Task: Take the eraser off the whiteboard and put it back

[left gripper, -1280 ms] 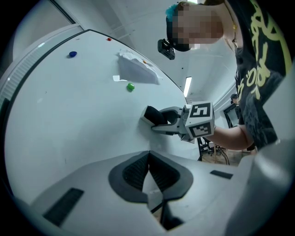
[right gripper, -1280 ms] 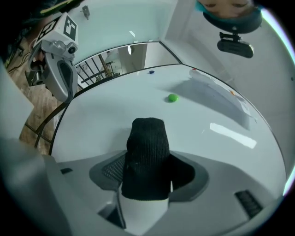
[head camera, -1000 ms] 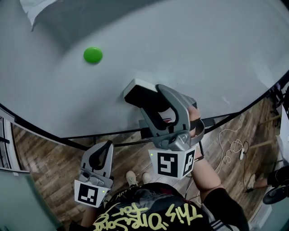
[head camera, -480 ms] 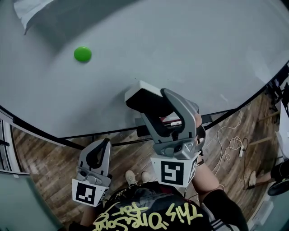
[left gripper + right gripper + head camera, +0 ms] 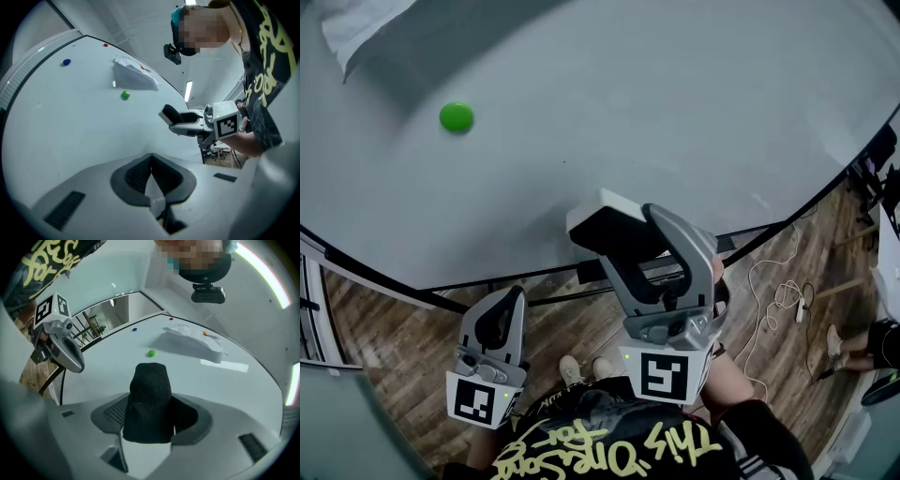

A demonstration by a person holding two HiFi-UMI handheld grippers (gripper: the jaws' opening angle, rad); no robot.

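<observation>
Head view, looking steeply down: nearest the camera is the person's black shirt (image 5: 609, 448) with yellow lettering. Just beyond it, two hand-held grey grippers point away, each with a marker cube at its base.

The left gripper (image 5: 508, 304) sits low on the left, over the wooden floor (image 5: 384, 347) and short of the board's bottom edge. In the left gripper view its jaws are pressed together with nothing between them.

The right gripper (image 5: 624, 240) reaches further. Its jaws are clamped on the eraser (image 5: 598, 225), a block with a pale back and a black felt face. In the right gripper view the black felt stands up between the two jaws and fills the gap.

The eraser is held in front of the lower part of the whiteboard (image 5: 656, 103), close above its dark bottom edge. Whether it touches the surface cannot be told.

A shoe (image 5: 575, 367) shows on the floor between the grippers. A pale cable (image 5: 766, 286) lies looped on the boards to the right.

Further up the large, plain board, well apart from the eraser, a round green magnet (image 5: 457, 116) is stuck on the left side. Beyond it, at the top left corner, hangs a crumpled white sheet (image 5: 345, 28). The left gripper view also shows a small blue magnet (image 5: 66, 62) far off near the board's edge.
</observation>
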